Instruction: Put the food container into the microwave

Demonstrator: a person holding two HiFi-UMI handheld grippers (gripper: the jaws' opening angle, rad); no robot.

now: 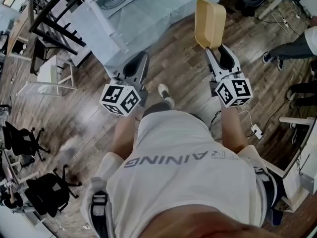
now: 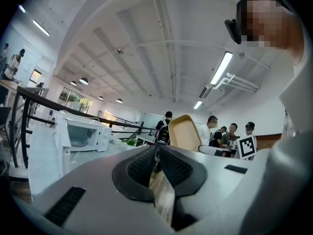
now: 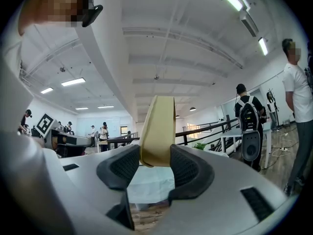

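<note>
Two grippers to enter. Right one first: jaw state? (recorder)

Right gripper (image 1: 217, 51) (image 3: 155, 163): jaws part-way apart, pinching the food container (image 1: 210, 21) (image 3: 158, 131) by its near end. Both ribbed black pads (image 3: 123, 166) press on it. (observer)

Orientation of the container? (recorder)

Stood on edge. Long axis runs straight on from the jaws, up the frame in the head view, where it sits upper centre-right. The right gripper view sees only its thin edge, rising from the pads at mid-frame. Hollow side faces the left gripper's camera. (observer)

Shape, surface? (recorder)

Shallow tray, oblong, rounded corners, raised rim. Tan, smooth, matte. Material not determinable. (observer)

Left side? (recorder)

Left gripper (image 1: 136, 63) (image 2: 158, 155): pads meet at the tips, nothing between them, only plank floor (image 1: 188, 68) showing through the gap lower down. Grey shell, black textured pads, marker cube (image 1: 120, 99) at the rear. (observer)

Target? (recorder)

White boxy microwave (image 2: 83, 133), left of mid-frame in the left gripper view, on a table draped in pale cloth (image 1: 163, 19). Container well apart from it, held in the air over the wood floor. (observer)
</note>
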